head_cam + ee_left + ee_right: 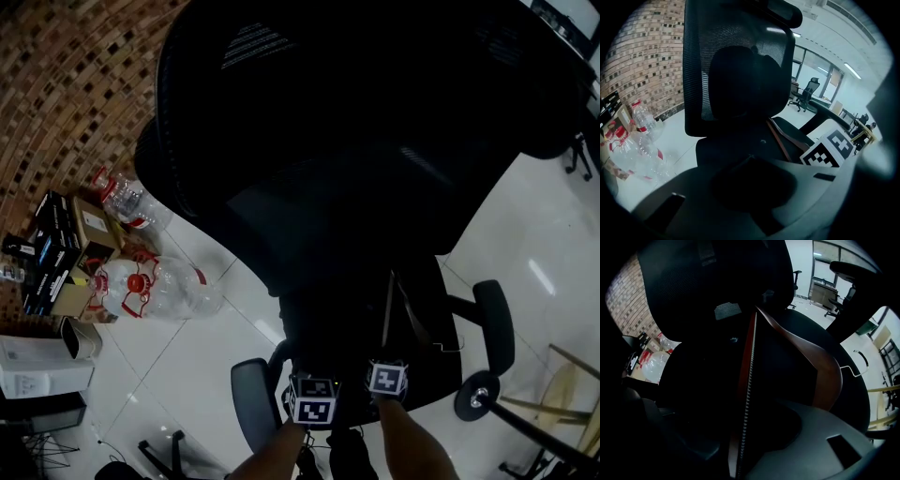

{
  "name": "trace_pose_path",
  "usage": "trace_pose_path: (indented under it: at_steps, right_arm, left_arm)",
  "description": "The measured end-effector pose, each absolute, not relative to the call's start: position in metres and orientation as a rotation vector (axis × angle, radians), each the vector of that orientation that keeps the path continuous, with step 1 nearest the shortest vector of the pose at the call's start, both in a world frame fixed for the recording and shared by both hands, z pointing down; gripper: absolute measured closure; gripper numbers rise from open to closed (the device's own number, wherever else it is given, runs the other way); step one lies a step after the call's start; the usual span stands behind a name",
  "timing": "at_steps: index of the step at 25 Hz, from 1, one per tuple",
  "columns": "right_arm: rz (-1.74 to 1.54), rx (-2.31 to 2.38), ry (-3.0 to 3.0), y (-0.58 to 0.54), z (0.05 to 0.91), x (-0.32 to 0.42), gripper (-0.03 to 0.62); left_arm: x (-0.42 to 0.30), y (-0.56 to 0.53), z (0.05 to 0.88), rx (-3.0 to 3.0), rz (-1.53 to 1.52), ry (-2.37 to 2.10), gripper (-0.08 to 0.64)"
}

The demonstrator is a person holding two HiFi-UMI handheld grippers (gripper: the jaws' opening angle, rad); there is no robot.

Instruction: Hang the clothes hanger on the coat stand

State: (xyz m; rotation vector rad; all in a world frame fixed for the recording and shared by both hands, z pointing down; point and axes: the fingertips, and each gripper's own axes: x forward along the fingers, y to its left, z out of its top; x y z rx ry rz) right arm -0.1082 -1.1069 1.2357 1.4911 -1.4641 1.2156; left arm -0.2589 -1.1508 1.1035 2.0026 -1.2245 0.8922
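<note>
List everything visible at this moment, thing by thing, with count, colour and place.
office chair: one, black, centre of the head view
clothes hanger: one, brown wood with a metal hook, on the chair seat
plastic bottles: several, clear with red, on the floor by the wall
boxes: several, cardboard and black, left of the bottles
brick wall: one, brown, left
floor: white tiles
left gripper: grey, jaws apart, nothing between
right gripper: grey, jaws apart around the hanger's bar
forearms: two, bottom edge
</note>
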Motion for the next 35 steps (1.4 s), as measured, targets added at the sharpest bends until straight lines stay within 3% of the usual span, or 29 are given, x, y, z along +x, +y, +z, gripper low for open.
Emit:
trace_pose_path:
  at_steps: [4, 6, 7, 15, 21, 35]
  right_arm:
    - [1.231, 1.469, -1.509, -1.109, 1.233, -0.105, 0.471]
    - [1.259, 1.453, -1.503, -1.104, 1.234, -0.105, 0.57]
    - [1.274, 1.455, -1.489, -1.102, 1.232, -0.104, 0.579]
    - [1.279, 1.459, -1.511, -1.083, 1.156, -0.11, 0.589]
    - [1.333, 1.468, -1.468, -1.006, 1.071, -0.13, 0.591]
    - [0.641, 1.669, -1.638, -0.824, 0.771, -0.168, 0.591]
  left_arm:
    - [-0.249, -1.149, 1.102, 2.029, 0.903, -1.205, 0.541]
    - [-0.25, -1.147, 1.098, 2.038, 0.906, -1.208, 0.541]
    - [-0.251, -1.147, 1.095, 2.039, 0.905, -1.211, 0.541]
    - [-0.242, -1.137, 1.023, 2.1, 0.852, -1.255, 0.541]
    - [-0.244, -1.09, 0.936, 2.184, 0.804, -1.274, 0.541]
    - [-0.327, -0.874, 0.692, 2.378, 0.584, -1.378, 0.541]
